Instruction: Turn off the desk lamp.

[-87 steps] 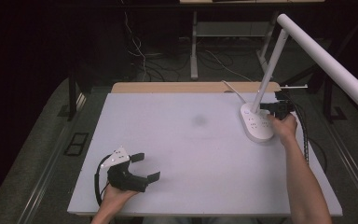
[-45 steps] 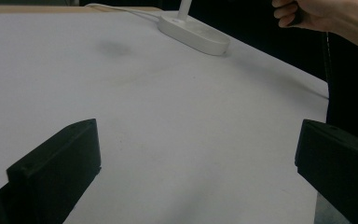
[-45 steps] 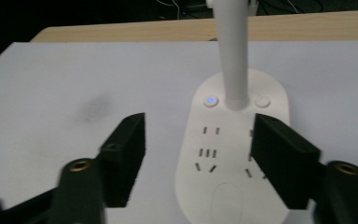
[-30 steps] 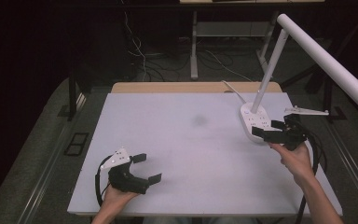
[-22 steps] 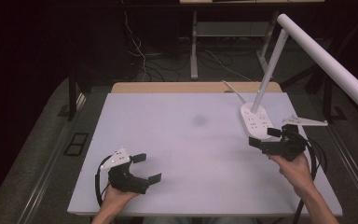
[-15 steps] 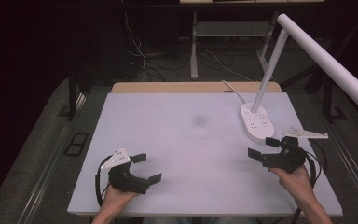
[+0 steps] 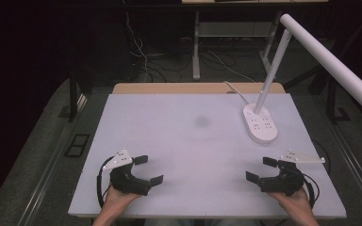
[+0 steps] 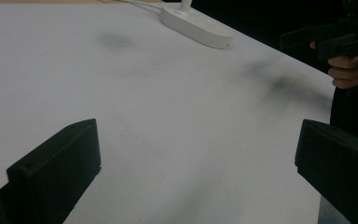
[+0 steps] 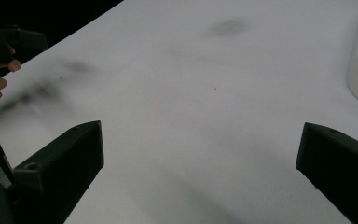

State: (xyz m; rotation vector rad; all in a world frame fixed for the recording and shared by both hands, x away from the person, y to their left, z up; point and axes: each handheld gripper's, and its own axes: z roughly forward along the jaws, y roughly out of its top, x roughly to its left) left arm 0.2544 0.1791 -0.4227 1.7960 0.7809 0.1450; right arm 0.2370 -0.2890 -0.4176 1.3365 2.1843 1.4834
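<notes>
Withdrawn from the lamp base (image 7: 260,122), the right gripper (image 7: 267,170) now rests near the table's (image 7: 184,141) front edge, jaws wide, empty; left gripper (image 7: 147,170) likewise; trailing cables might snag the lamp.

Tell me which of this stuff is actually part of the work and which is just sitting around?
In use: left gripper and right gripper, both open and holding nothing.

Just there: white desk lamp at the far right of the table; cables on the floor behind.
</notes>
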